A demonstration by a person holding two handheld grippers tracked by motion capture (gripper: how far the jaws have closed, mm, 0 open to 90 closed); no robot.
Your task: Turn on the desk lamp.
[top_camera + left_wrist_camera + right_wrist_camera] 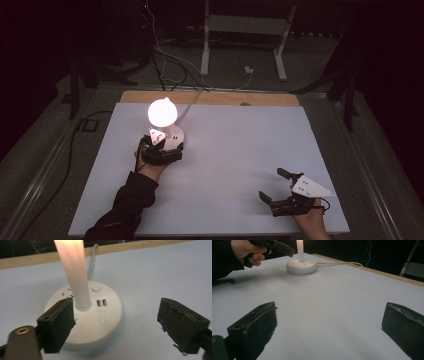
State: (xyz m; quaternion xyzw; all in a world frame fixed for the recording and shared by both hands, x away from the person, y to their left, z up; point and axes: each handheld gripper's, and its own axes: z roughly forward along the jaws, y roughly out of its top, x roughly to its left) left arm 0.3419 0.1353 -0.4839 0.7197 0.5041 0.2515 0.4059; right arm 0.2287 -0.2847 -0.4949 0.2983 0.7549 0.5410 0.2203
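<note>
One lit lamp [163, 116] stands on the white table [240, 150], at its far left part. I see my left gripper [117, 325] wide open just beside its round base [100, 322], holding nothing. My right gripper [272, 187], well apart, is also wide open and empty.

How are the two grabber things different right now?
The left gripper is up at the lit lamp, over its round white base; the right gripper sits far off near the table's front right corner, with only bare tabletop ahead. One of the left gripper's fingers hangs over the base; the right gripper's fingers are near nothing. Both are open, black, and hand-held.
</note>
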